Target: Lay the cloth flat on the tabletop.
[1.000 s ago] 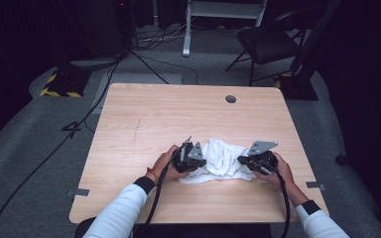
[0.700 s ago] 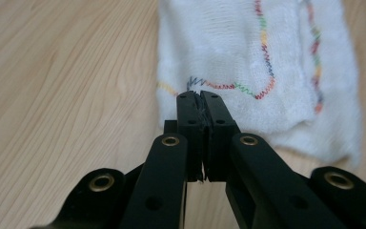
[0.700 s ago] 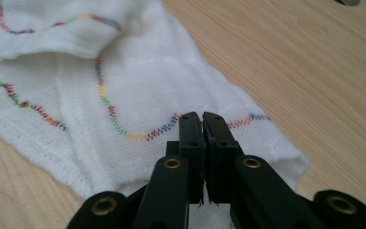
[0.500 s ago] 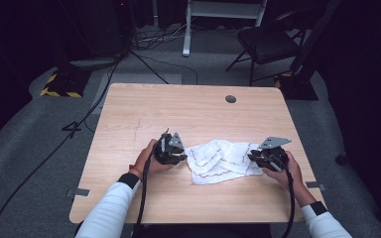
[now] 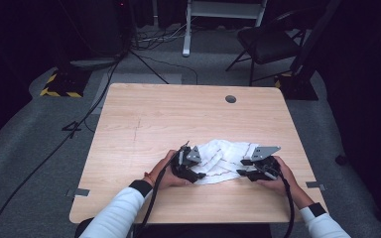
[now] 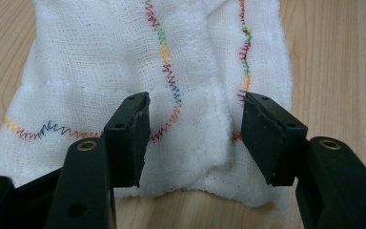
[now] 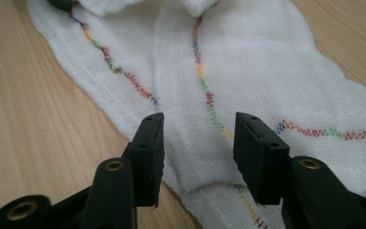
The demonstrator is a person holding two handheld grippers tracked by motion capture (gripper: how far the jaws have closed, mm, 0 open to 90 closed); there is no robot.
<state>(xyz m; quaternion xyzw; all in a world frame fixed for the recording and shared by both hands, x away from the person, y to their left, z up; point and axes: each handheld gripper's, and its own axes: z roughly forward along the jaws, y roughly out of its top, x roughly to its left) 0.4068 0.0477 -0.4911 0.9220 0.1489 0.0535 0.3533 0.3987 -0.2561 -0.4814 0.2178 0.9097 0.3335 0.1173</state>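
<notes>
The white cloth (image 5: pixel 224 159) lies crumpled; long axis across the table (image 5: pixel 178 114).

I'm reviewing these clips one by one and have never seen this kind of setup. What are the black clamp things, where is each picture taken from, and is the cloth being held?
No robot arm is involved: a person sits at a wooden table and holds a hand-operated two-jaw gripper in each hand. The high view looks down from above the person's side, so the left gripper shows at the left and the right gripper at the right. The other two pictures come from small cameras riding on the grippers, each looking along its own black jaws. On the table lies a crumpled white cloth with rainbow zigzag stitching. Both pairs of jaws have just been opening. In both gripper views they stand apart with cloth lying between them, the pads not pressing it, so neither gripper holds the cloth.
</notes>
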